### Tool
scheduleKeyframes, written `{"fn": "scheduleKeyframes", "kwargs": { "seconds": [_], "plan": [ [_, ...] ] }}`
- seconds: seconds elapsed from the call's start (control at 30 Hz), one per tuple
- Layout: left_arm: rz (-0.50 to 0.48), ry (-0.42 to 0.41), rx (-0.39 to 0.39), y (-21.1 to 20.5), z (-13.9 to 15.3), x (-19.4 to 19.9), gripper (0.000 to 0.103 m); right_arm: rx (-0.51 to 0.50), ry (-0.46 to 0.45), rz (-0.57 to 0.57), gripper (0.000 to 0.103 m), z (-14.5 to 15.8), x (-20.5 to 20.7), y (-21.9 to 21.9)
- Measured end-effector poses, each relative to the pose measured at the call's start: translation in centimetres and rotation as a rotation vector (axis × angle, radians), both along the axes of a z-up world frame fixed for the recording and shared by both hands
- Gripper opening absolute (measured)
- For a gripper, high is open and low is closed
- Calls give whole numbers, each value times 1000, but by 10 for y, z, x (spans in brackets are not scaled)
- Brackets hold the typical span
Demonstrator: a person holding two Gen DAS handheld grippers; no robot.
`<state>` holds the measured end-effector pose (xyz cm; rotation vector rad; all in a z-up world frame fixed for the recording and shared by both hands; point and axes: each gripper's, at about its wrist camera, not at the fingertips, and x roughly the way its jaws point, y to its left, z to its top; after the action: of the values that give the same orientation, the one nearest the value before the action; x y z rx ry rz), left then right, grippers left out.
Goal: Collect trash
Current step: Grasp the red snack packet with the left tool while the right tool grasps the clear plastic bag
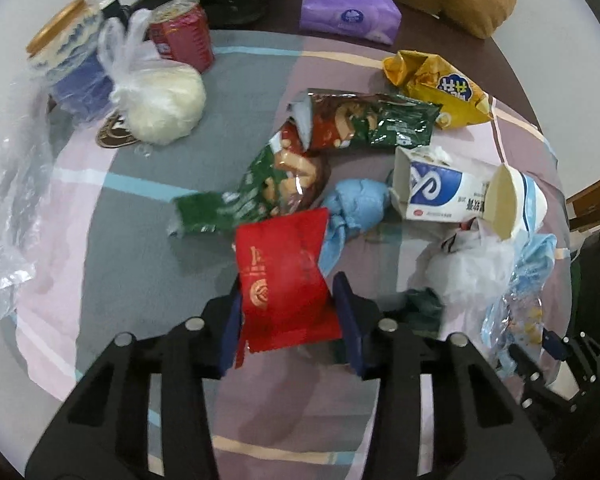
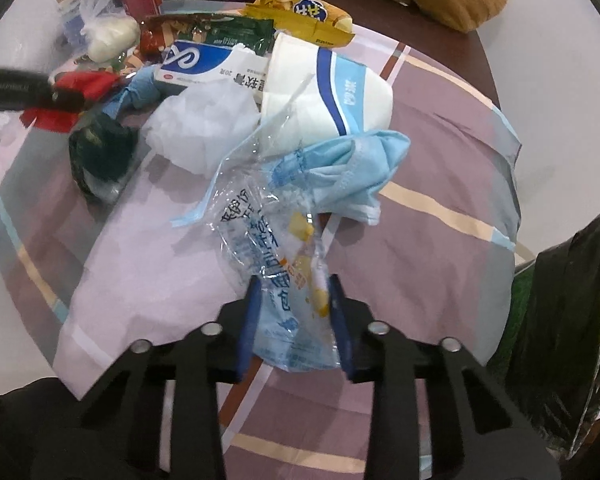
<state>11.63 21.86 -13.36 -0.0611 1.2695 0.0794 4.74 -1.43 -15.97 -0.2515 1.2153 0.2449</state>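
- Left gripper (image 1: 288, 312) had its jaws clamped on a red wrapper (image 1: 284, 280), which was held just above the checked cloth (image 1: 100, 208) on the worktop.
- Right gripper (image 2: 294, 316) had its jaws closed on a clear printed plastic wrapper (image 2: 276, 276), near the black trash bag (image 2: 560, 320) at the right edge.
- Nothing could be seen inside the bag, so how much had been collected couldn't be told; judged early in the task.
- Still on the cloth: two green snack bags (image 1: 364, 120), yellow chip bag (image 1: 440, 92), white-and-blue carton (image 1: 440, 188), paper cup (image 2: 332, 92), blue face mask (image 2: 352, 168), crumpled white plastic (image 2: 204, 128), dark green wad (image 2: 100, 156), blue knotted cloth (image 1: 352, 208).
- Red can (image 1: 184, 36), jar (image 1: 72, 52), tissue pack (image 1: 348, 12) sat at the far side; probably not trash.
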Motion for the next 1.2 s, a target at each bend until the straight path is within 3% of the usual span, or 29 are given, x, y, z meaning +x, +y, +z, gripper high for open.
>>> {"fn": "scheduleKeyframes", "kwargs": {
  "seconds": [0.07,0.23,0.4,0.47,0.53,0.57,0.67,0.77,0.9,1.03,1.2],
  "plan": [
    [-1,-19,0,4,8,-9,43,39,10,-10,20,4,-2,-5],
    [-87,-102,-18,5,35,-40,43,73,16,-41,20,11,-12,-15],
    [-160,-118,-48,-6,47,-64,43,82,7,-63,21,19,-19,-25],
    [-186,-118,-50,-14,48,-72,44,81,6,-73,28,18,-18,-30],
    [-213,-117,-59,-22,49,-80,44,67,11,-80,47,16,-17,-34],
    [-227,-117,-67,-27,49,-83,44,60,10,-80,51,14,-17,-35],
    [-261,-117,-77,-40,47,-88,44,41,17,-64,60,10,-18,-32],
    [-281,-121,-68,-49,47,-89,44,30,26,-34,60,6,-18,-24],
    [-287,-146,-15,-60,52,-92,44,-17,-4,10,60,5,-19,-3],
    [-257,-181,111,-65,57,-94,44,-97,-50,61,60,3,-24,17],
    [-255,-219,172,-67,66,-98,44,-115,-40,70,60,-8,-24,25]
  ]
}}
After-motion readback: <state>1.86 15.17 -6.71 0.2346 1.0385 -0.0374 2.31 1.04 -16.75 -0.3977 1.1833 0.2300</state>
